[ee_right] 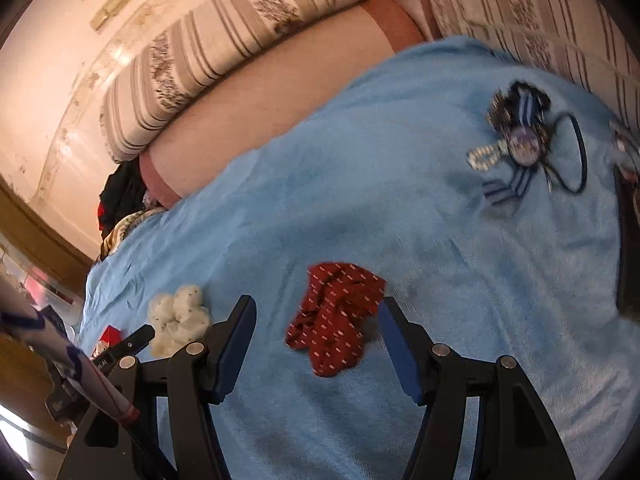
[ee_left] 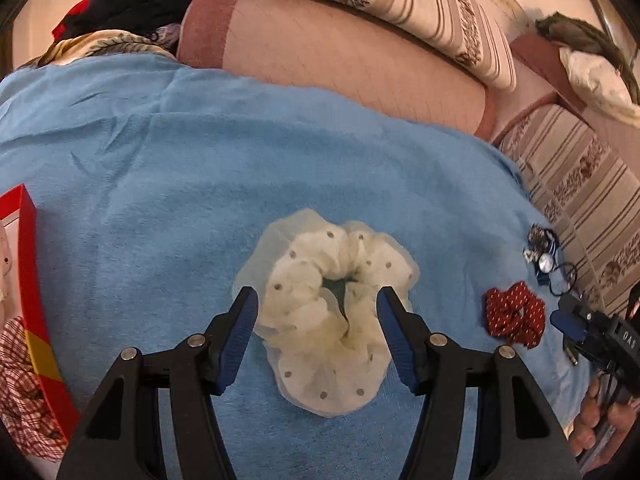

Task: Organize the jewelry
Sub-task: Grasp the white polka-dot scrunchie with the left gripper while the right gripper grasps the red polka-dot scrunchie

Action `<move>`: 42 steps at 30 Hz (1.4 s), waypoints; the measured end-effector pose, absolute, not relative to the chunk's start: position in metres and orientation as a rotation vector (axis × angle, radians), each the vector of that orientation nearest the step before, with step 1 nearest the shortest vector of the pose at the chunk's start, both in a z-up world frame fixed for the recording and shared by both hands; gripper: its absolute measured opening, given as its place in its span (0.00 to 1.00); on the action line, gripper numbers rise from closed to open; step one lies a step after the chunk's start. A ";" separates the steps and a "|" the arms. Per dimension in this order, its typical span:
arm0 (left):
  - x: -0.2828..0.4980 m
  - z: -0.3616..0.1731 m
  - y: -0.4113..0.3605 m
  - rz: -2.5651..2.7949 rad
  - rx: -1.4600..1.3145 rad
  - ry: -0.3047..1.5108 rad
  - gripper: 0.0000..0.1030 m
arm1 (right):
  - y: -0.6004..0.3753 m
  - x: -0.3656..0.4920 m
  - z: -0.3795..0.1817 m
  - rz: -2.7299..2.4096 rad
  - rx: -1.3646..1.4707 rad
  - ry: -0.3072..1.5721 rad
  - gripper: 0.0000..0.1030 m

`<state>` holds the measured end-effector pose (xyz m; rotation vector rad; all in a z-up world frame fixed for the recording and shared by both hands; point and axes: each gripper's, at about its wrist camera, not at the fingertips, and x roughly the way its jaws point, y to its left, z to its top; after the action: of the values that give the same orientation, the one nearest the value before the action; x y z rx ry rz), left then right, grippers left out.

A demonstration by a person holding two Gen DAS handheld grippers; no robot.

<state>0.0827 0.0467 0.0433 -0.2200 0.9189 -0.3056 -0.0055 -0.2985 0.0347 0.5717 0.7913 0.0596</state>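
Observation:
A cream dotted scrunchie lies on the blue towel. My left gripper is open, its fingers on either side of the scrunchie, just above it. A red dotted scrunchie lies on the towel between the open fingers of my right gripper. It also shows in the left wrist view, with the right gripper beside it. A beaded hair ornament with blue ribbon and a dark hair tie lie farther right. The cream scrunchie shows at the left.
A red box holding checked fabric stands at the towel's left edge. Pink and striped cushions run along the back. Dark clothes are piled at the back left. A dark object sits at the towel's right edge.

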 end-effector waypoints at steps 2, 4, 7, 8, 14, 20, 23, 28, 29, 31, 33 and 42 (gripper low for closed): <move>0.082 0.043 0.045 -0.299 -0.202 0.910 0.59 | -0.302 -0.006 0.032 0.060 0.587 0.793 0.66; 0.083 0.041 0.043 -0.292 -0.191 0.902 0.59 | -0.305 -0.008 0.032 0.048 0.584 0.788 0.66; 0.086 0.036 0.040 -0.295 -0.185 0.915 0.60 | -0.307 -0.010 0.031 0.043 0.593 0.790 0.66; 0.087 0.033 0.037 -0.294 -0.171 0.923 0.60 | -0.307 -0.009 0.030 0.044 0.593 0.790 0.66; 0.089 0.026 0.028 -0.305 -0.141 0.920 0.61 | -0.301 -0.007 0.031 0.060 0.586 0.793 0.66; 0.090 0.021 0.021 -0.291 -0.095 0.914 0.65 | -0.289 -0.001 0.029 0.079 0.569 0.809 0.66; 0.089 0.020 0.018 -0.278 -0.081 0.903 0.56 | -0.287 0.000 0.028 0.080 0.569 0.812 0.66; 0.087 0.022 0.015 -0.273 -0.054 0.894 0.34 | -0.288 -0.001 0.028 0.067 0.573 0.810 0.66; 0.086 0.023 0.014 -0.277 -0.047 0.890 0.31 | -0.289 -0.001 0.028 0.063 0.574 0.808 0.66; 0.084 0.025 0.010 -0.278 -0.031 0.877 0.18 | -0.290 -0.002 0.027 0.058 0.578 0.811 0.66; 0.081 0.028 0.009 -0.276 -0.020 0.866 0.16 | -0.289 -0.001 0.025 0.058 0.577 0.817 0.66; 0.083 0.024 0.006 -0.265 -0.001 0.887 0.23 | -0.272 0.015 0.007 0.021 0.517 0.884 0.52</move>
<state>0.0834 0.0059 0.0235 -0.0014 0.8868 -0.2654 0.0146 -0.2724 0.0072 0.5165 0.8840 0.0214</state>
